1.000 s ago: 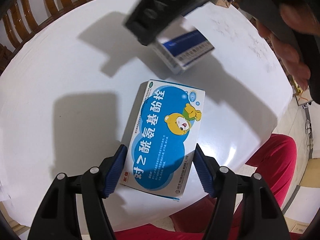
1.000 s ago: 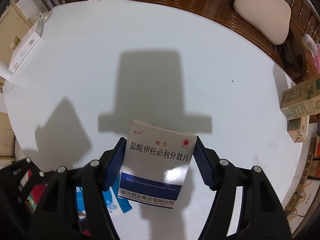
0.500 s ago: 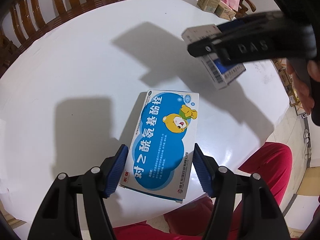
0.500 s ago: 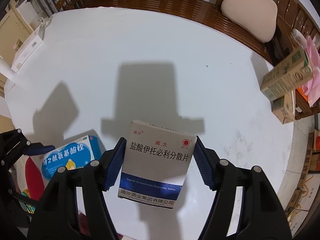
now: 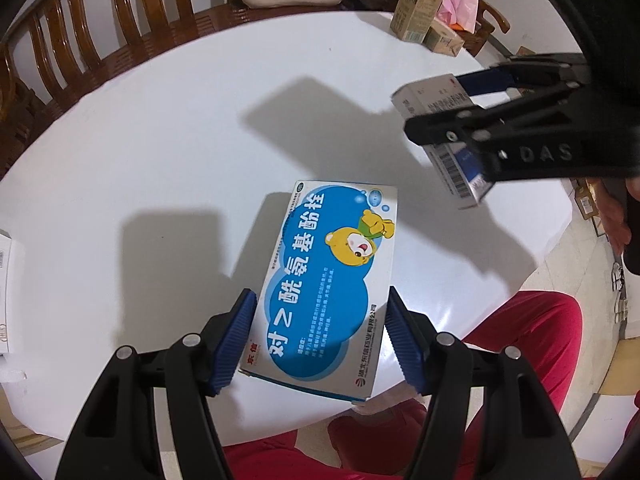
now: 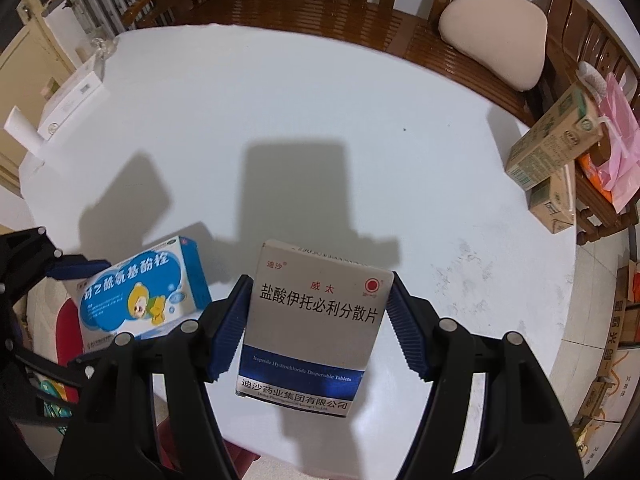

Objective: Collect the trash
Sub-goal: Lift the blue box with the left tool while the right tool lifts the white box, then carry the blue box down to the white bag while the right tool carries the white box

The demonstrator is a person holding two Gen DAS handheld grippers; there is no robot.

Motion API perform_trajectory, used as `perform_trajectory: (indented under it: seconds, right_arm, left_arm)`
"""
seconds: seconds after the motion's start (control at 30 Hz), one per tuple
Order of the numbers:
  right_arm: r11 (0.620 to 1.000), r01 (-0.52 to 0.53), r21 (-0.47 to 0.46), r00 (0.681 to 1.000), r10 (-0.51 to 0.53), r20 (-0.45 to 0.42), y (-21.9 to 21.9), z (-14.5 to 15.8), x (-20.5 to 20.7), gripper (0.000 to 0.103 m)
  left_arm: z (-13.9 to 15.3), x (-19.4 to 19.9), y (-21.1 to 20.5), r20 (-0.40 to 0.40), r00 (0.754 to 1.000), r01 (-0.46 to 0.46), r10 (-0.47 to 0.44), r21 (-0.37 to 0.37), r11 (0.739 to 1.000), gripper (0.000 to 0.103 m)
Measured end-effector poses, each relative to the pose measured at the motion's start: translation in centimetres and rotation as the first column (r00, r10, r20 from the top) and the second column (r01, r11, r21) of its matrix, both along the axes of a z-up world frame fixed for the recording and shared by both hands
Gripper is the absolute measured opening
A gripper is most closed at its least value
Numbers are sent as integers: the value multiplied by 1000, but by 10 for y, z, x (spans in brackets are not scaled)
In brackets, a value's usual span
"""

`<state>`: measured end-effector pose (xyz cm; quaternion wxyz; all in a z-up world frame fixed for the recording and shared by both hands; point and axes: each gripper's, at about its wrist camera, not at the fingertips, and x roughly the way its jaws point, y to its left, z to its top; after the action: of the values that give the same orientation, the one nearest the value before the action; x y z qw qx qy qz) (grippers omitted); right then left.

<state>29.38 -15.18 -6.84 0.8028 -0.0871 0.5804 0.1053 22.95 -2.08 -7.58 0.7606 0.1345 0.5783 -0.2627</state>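
Observation:
A blue medicine box with a cartoon bear [image 5: 324, 280] hangs just above the near edge of the round white table [image 5: 160, 140], and my left gripper [image 5: 320, 312] is shut on its long sides. The same blue box [image 6: 140, 292] shows at the lower left of the right wrist view. My right gripper [image 6: 319, 292] is shut on a grey and dark blue tablet box [image 6: 312, 320], held upright above the table. In the left wrist view the right gripper [image 5: 500, 120] and the tablet box [image 5: 452, 168] hover at the right.
Two milk cartons [image 6: 552, 148] and a pink bag [image 6: 616, 148] stand at the table's right edge. A white box [image 6: 68, 108] lies at the left edge. A wooden bench with a beige cushion [image 6: 496, 32] curves behind. Red trousers [image 5: 520, 340] show below the near edge.
Both grippers have risen with their boxes still held. In the left wrist view the right gripper and its tablet box have swung from the top middle to the right.

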Motion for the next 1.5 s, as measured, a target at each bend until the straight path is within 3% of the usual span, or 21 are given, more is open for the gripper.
perform_trajectory:
  seconds: [0.47, 0.67, 1.0, 1.27, 1.5]
  right_arm:
    - [999, -41, 15, 990, 39, 137, -1, 67, -109, 66]
    - [998, -54, 15, 981, 50, 187, 5, 77, -169, 66]
    - [997, -72, 40, 979, 62, 196, 14, 59, -239, 66]
    - [998, -55, 0, 974, 54, 221, 18, 41, -276, 66]
    - [999, -35, 11, 981, 32, 192, 18, 16, -296, 66]
  left_arm:
    - [64, -64, 18, 134, 991, -12, 17, -40, 999, 63]
    - [70, -102, 26, 171, 984, -35, 47, -70, 997, 63]
    - [53, -167, 23, 200, 979, -12, 30, -90, 996, 63]
    - [39, -191, 16, 190, 982, 22, 0, -111, 994, 63]
    - [20, -204, 13, 159, 987, 32, -12, -122, 992, 63]
